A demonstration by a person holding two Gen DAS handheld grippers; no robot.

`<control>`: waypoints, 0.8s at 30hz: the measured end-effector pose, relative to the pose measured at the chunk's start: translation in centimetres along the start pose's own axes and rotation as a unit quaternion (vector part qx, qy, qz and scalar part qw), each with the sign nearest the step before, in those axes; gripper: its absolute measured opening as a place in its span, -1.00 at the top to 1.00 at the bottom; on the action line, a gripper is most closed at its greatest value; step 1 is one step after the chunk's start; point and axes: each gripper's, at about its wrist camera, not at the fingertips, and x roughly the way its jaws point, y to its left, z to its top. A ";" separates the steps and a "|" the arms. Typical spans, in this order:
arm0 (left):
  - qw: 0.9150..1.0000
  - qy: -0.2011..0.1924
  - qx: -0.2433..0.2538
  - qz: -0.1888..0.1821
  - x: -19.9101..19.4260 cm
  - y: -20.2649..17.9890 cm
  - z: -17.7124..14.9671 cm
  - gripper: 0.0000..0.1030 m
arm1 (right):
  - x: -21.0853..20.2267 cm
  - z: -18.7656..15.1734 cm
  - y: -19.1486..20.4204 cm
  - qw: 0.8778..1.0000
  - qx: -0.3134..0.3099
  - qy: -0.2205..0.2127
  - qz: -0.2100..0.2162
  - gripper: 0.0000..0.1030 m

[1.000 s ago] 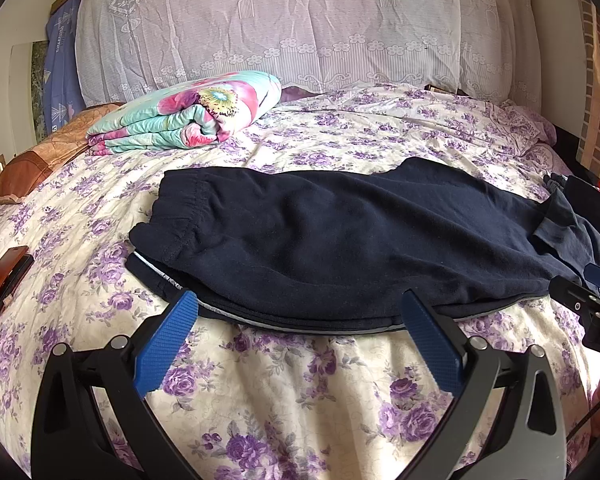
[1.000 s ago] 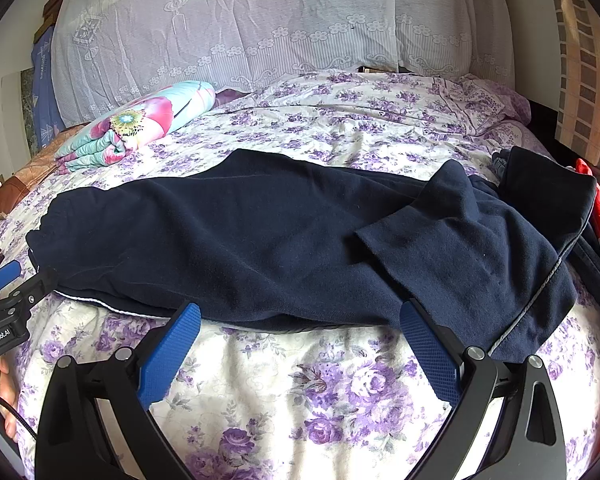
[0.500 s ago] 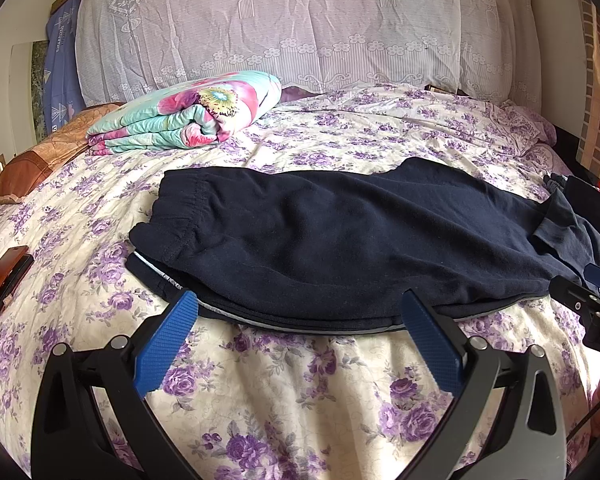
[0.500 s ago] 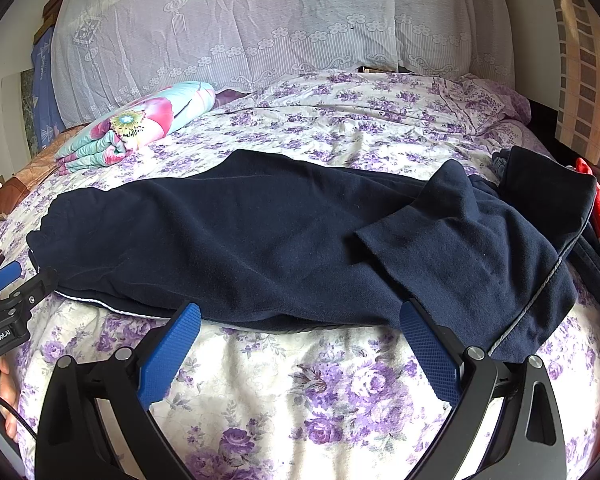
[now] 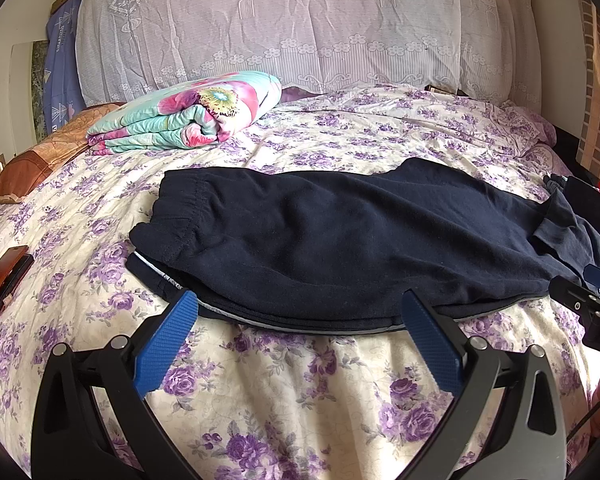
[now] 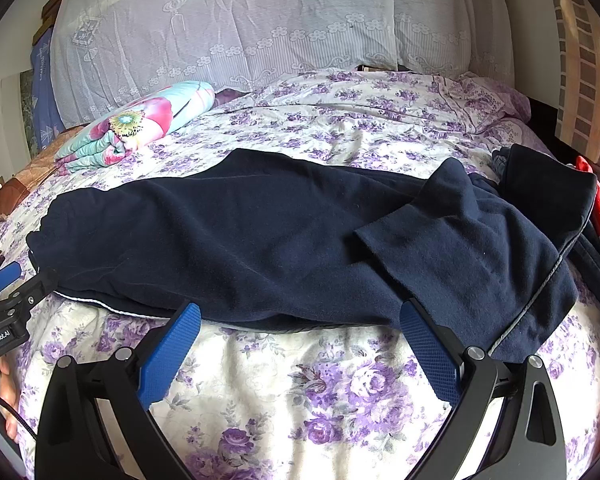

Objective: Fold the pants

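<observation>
Here both tools, left tool (image 5: 300, 328) and right tool (image 6: 300, 330), hover wide open and empty at the bed's (image 5: 300, 400) near edge, lined up with the pants' (image 5: 340, 240) long side, likely for a lengthwise fold

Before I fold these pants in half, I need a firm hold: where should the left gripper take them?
Take the waistband corner nearest the left gripper, coming in low from the near bed edge. The pants lie flat, and that thick gathered hem sits slightly raised, giving open jaws something to bite.
</observation>
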 end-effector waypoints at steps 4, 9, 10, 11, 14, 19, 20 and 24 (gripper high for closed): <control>1.000 0.000 0.000 0.000 0.0 0.0 0.0 -0.92 | 0.0 0.0 0.0 1.000 0.000 0.000 0.000 -0.93; 1.000 0.006 0.000 -0.002 0.2 0.2 -0.1 -0.92 | 0.1 0.2 -0.1 1.000 0.000 0.002 0.001 -0.93; 1.000 0.011 0.000 -0.005 0.4 0.3 -0.1 -0.92 | 0.2 0.2 -0.1 1.000 0.001 0.003 0.001 -0.93; 1.000 0.020 0.000 -0.008 0.7 0.3 -0.2 -0.92 | 0.2 0.2 0.0 1.000 0.001 0.005 0.001 -0.93; 0.999 0.051 -0.005 -0.015 1.9 0.5 -0.3 -0.92 | 0.5 0.2 0.0 1.000 0.004 0.012 0.001 -0.93; 0.996 0.084 -0.016 -0.028 3.0 0.7 -0.6 -0.92 | 0.8 0.1 -0.4 1.000 0.019 0.023 -0.001 -0.93; 0.996 0.085 -0.017 -0.029 3.0 0.7 -0.6 -0.92 | 1.0 0.0 -0.6 0.999 0.022 0.024 -0.002 -0.93; 0.993 0.111 -0.021 -0.035 3.9 0.8 -0.7 -0.92 | 1.8 -0.6 -1.0 0.998 0.035 0.059 -0.005 -0.93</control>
